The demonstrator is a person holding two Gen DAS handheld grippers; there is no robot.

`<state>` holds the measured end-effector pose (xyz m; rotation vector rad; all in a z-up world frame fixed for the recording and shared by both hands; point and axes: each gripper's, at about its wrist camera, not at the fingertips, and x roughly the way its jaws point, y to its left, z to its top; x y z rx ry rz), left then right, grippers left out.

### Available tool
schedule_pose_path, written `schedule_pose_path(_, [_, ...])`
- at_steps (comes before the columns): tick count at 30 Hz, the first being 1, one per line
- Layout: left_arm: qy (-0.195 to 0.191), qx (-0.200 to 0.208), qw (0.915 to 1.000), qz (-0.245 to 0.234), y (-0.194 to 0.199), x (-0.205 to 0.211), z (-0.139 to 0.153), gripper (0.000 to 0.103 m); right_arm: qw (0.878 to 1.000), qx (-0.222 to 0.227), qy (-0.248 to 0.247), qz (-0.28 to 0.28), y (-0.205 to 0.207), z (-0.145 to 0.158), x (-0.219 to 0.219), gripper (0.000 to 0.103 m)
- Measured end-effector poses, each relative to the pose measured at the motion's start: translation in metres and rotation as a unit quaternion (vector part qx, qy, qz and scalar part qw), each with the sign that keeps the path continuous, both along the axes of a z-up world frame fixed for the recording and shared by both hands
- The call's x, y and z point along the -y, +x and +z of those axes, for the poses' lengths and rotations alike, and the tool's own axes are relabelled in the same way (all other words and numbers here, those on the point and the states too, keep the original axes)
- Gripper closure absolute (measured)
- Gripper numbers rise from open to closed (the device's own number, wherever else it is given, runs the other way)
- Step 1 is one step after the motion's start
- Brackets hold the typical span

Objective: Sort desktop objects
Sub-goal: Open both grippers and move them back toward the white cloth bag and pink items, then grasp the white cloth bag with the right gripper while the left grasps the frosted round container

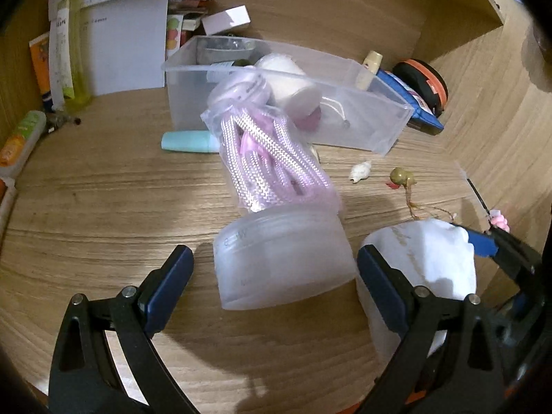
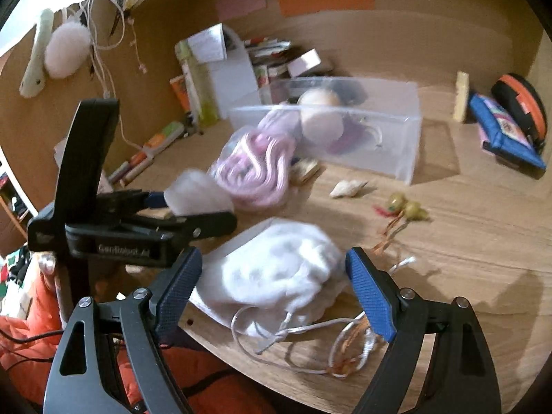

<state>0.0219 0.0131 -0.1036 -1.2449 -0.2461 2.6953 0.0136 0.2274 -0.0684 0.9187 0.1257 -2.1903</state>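
Observation:
A frosted round jar (image 1: 281, 258) lies on the wooden desk between the open fingers of my left gripper (image 1: 274, 272), which do not touch it. Behind it lies a clear bag of pink braided cord (image 1: 272, 158), also in the right wrist view (image 2: 252, 169). A clear plastic bin (image 1: 362, 110) holds a white roll and purple items. My right gripper (image 2: 272, 293) is open around a white drawstring pouch (image 2: 276, 272) at the desk's front edge; the pouch shows in the left wrist view (image 1: 424, 269). The left gripper (image 2: 193, 203) shows in the right wrist view with the jar.
A teal tube (image 1: 189, 140), a small shell (image 1: 360, 171) and a green charm on string (image 1: 400, 176) lie near the bin. A blue pouch (image 2: 503, 134) and an orange-black case (image 2: 521, 110) sit at the right. Papers, boxes and tubes (image 1: 69, 51) crowd the back left.

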Motion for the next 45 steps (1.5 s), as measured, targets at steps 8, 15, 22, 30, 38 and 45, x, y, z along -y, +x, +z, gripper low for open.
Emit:
schedule_pose_path(8, [-0.004,-0.008,0.9999,0.008,-0.002,-0.001,-0.001,0.006,0.999,-0.013,0.033,0.01,0.003,-0.013,0.013,0.009])
schedule_pose_path(15, [-0.024,-0.022,0.9993,0.016,0.0,-0.002,-0.001,0.025,0.998,-0.024,0.056,0.012,0.005,-0.023,0.022,0.012])
schedule_pose_path(22, [-0.018,-0.031,0.999,0.026,0.003,0.005,0.0,0.035,0.997,-0.037,0.058,0.017,0.01,-0.021,0.022,0.035])
schedule_pose_path(30, [-0.014,-0.038,0.9984,0.04,0.007,0.014,0.003,0.035,0.999,-0.025,0.031,0.009,0.004,-0.014,0.014,0.058])
schedule_pose_path(38, [-0.012,-0.063,0.9968,0.049,0.016,0.026,0.016,0.035,1.0,-0.029,0.0,-0.006,-0.003,0.003,0.005,0.066])
schedule_pose_path(45, [-0.009,-0.084,0.9947,0.058,0.019,0.036,0.031,0.035,0.998,-0.043,-0.034,-0.013,-0.012,0.027,-0.002,0.066])
